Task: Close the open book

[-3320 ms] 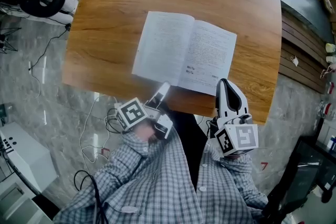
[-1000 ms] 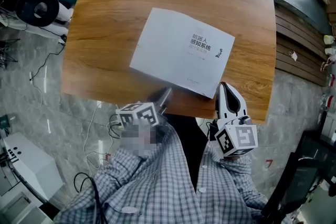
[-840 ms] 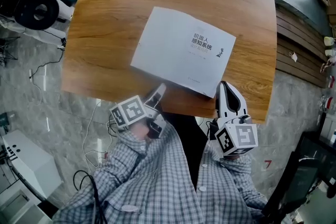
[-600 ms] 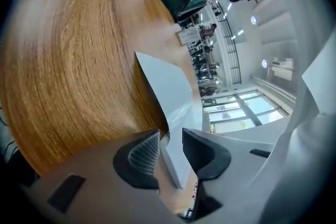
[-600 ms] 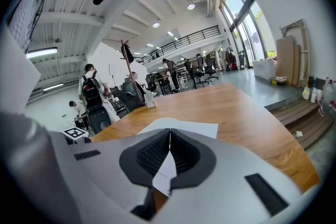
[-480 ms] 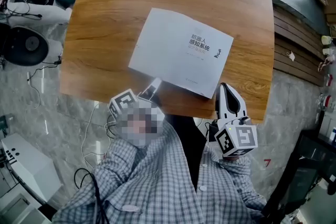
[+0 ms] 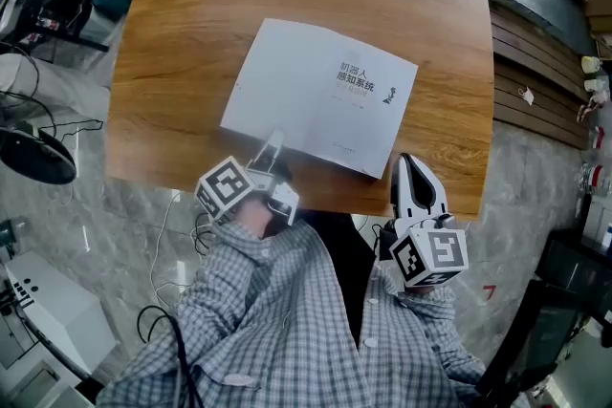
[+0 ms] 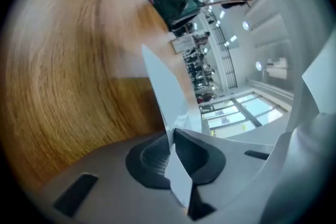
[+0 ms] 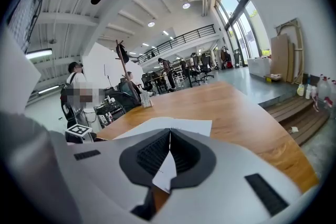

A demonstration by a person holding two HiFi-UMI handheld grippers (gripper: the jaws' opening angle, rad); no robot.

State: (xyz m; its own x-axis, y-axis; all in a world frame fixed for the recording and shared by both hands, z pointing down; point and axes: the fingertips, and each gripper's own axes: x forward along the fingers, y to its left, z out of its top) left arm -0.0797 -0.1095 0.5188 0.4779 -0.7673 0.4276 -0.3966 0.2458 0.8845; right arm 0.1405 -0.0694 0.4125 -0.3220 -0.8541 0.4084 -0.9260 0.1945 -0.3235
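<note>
Book [image 7: 320,96] lies closed and flat on the wooden surface [image 7: 191,24], white cover up, with the printed title toward its right side. It sits nearer the near edge than the far edge. In the earliest frame it lay open, showing two text pages; a second ago it was already closed.

Left hand-held gripper [image 7: 273,143] is rolled onto its side, and its tips now reach the near edge of the book, left of centre. A second ago they stood just off that edge. Its jaws have just been closing, and the left gripper view shows them nearly together with a thin white edge of the book clamped between the pads.

Right hand-held gripper [image 7: 409,165] is at the near right corner of the book, in the same place as in the earlier frames. Its jaws are together and hold nothing.
</note>
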